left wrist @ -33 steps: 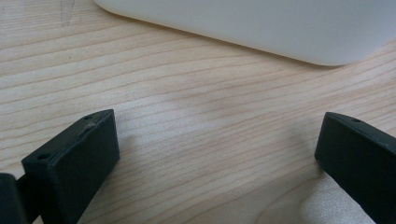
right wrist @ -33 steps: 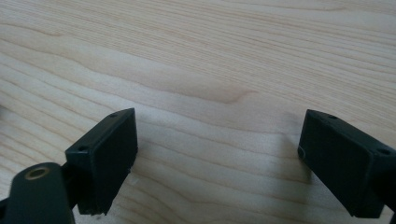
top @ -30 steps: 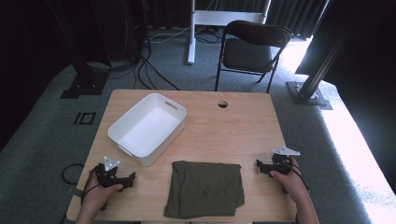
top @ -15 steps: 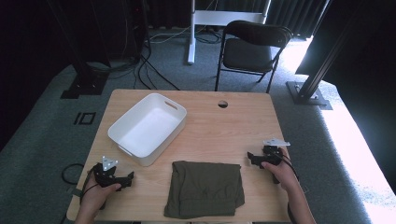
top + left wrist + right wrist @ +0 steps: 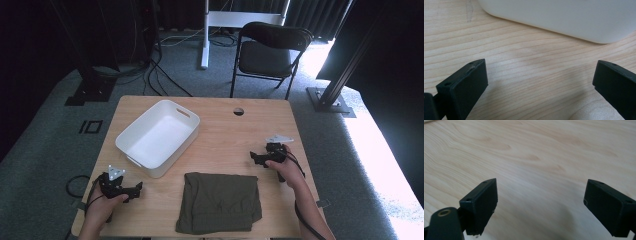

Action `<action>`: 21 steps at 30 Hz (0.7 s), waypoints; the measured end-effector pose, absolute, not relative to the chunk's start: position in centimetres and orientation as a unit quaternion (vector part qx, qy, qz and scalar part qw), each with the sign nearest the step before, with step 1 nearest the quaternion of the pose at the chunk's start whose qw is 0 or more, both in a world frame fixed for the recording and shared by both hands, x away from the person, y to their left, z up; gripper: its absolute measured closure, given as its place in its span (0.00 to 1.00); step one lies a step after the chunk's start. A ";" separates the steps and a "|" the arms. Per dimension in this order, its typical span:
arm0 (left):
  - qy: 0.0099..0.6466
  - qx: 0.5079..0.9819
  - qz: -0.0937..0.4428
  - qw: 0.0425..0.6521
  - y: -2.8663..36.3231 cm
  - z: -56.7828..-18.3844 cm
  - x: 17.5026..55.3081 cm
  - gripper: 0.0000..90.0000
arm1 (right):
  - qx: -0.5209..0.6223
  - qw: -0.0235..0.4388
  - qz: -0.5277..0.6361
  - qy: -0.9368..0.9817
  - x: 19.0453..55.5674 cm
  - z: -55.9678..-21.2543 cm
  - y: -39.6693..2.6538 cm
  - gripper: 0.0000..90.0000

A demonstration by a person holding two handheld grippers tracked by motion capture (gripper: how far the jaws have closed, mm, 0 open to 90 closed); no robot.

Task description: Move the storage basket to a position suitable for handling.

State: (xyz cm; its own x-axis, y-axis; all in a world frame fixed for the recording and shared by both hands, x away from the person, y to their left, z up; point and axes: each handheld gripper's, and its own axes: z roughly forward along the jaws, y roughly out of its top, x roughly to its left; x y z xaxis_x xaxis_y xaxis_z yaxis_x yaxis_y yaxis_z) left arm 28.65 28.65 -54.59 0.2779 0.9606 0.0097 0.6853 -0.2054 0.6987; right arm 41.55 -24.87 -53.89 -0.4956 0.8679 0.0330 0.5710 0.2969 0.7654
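A folded olive-green cloth (image 5: 219,202) lies at the front middle of the wooden table (image 5: 220,130). A white rectangular bin (image 5: 158,136) stands empty at the left of the table. My left gripper (image 5: 137,188) rests low at the front left, jaws open, pointing right toward the cloth; its own view has bare wood between the jaws (image 5: 541,82) and the white bin wall (image 5: 564,17) ahead. My right gripper (image 5: 254,157) hovers at the right, above the cloth's far right corner, pointing left. Its jaws stand open over bare wood (image 5: 541,202).
A round cable hole (image 5: 238,111) sits near the table's far edge. Behind the table stand a black folding chair (image 5: 270,52) and a white desk frame (image 5: 205,35). Cables trail on the grey carpet at the left.
My right gripper has moved left and slightly away from me, from the table's right edge toward the cloth's far corner. The left gripper has stayed in place.
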 end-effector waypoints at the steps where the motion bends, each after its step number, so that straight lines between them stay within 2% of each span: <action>1: 0.554 0.742 0.230 0.300 28.6 -54.5 28.7 0.01 | 0.457 0.198 0.374 0.782 41.8 -53.7 -24.5 0.13; 21: 0.557 0.723 0.244 0.327 29.2 -52.2 29.1 0.01 | 0.395 0.192 0.413 0.798 45.8 -49.8 -17.3 0.14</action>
State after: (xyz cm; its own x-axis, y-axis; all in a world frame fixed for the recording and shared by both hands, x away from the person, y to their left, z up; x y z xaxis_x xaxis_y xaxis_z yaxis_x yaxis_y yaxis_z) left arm 29.15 29.16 -52.15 0.2604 0.9654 -0.0113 0.6462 -0.1656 0.7449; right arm 45.80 -17.32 -49.84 -0.6143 0.7888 0.0201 0.4718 0.3468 0.8106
